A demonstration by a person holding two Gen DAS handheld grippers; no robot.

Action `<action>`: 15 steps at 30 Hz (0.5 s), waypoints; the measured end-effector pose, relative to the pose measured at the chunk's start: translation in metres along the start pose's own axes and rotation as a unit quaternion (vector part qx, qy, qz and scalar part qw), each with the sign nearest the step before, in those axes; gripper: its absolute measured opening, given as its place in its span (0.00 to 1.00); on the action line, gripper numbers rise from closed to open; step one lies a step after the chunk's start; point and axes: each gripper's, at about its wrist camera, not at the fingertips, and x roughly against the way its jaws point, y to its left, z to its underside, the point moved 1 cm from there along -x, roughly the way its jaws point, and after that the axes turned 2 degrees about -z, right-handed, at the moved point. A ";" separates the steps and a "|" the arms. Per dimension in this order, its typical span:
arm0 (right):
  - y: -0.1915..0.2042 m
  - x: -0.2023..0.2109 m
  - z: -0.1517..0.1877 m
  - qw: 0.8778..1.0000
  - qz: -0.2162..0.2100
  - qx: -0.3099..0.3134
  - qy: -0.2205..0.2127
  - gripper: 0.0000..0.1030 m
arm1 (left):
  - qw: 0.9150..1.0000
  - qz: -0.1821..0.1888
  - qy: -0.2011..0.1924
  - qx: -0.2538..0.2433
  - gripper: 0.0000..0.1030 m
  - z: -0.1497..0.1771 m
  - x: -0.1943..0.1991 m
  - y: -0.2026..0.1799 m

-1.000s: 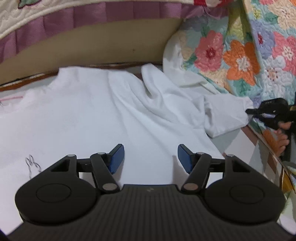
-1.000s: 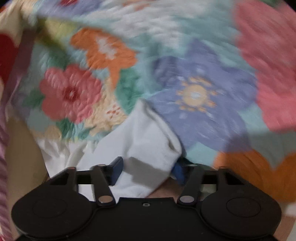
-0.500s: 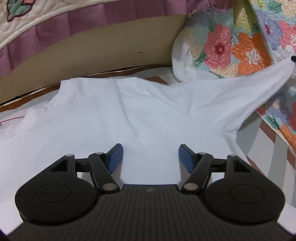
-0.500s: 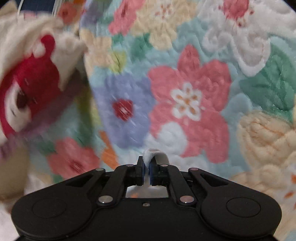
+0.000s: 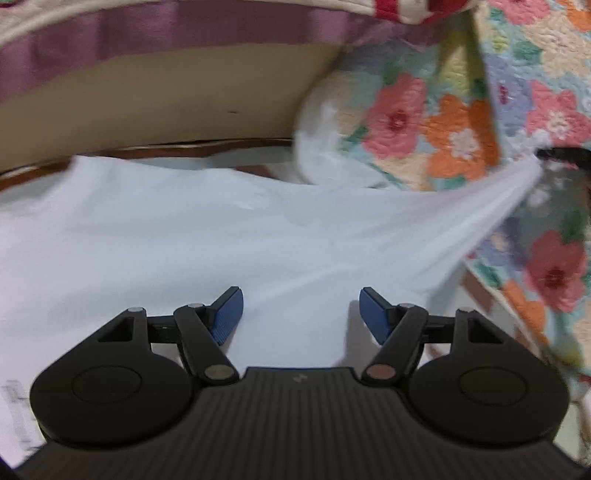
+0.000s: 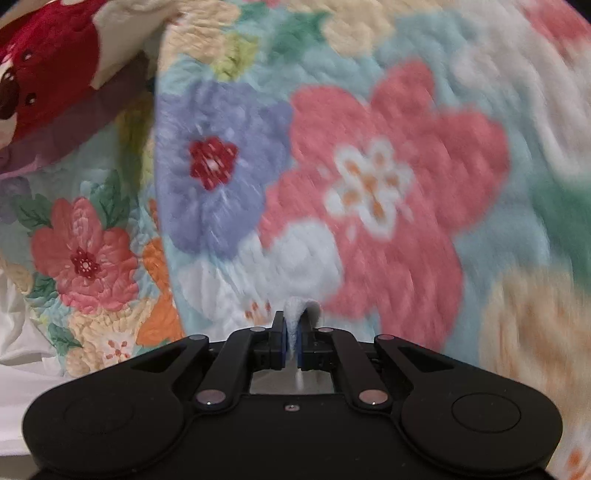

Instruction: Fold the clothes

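Observation:
A white T-shirt (image 5: 155, 229) lies spread across the bed in the left wrist view. One sleeve (image 5: 480, 214) is stretched taut up to the right, where my right gripper (image 5: 543, 154) pinches its tip. In the right wrist view my right gripper (image 6: 291, 334) is shut on a small fold of the white sleeve (image 6: 295, 314), close to the floral quilt. My left gripper (image 5: 301, 312) hovers low over the shirt body, open, with nothing between its blue pads.
A floral quilt (image 5: 461, 122) is piled at the right and fills the right wrist view (image 6: 369, 177). A white pillow (image 5: 325, 147) sits beside it. A beige headboard (image 5: 166, 107) with a purple-trimmed cover (image 5: 184, 33) runs along the back.
My right gripper shut on the sleeve end, then lifted it and pulled it out to the right until taut. My left gripper stayed open over the shirt, shifting slightly.

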 end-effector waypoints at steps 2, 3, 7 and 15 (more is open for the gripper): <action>0.002 0.012 -0.009 1.000 -0.005 0.009 -0.023 0.05 | 1.000 0.030 -0.001 -0.003 0.67 0.002 -0.007 -0.010; 0.003 0.017 -0.015 0.999 -0.005 0.010 -0.034 0.05 | 0.999 0.046 -0.003 -0.002 0.67 0.003 -0.011 -0.014; 0.007 0.012 -0.021 0.999 -0.013 -0.015 -0.038 0.05 | 0.996 0.076 0.028 0.044 0.67 0.004 -0.033 -0.025; 0.012 -0.002 -0.012 0.994 0.013 -0.102 -0.029 0.26 | 0.995 0.030 0.077 -0.052 0.71 0.001 -0.049 -0.079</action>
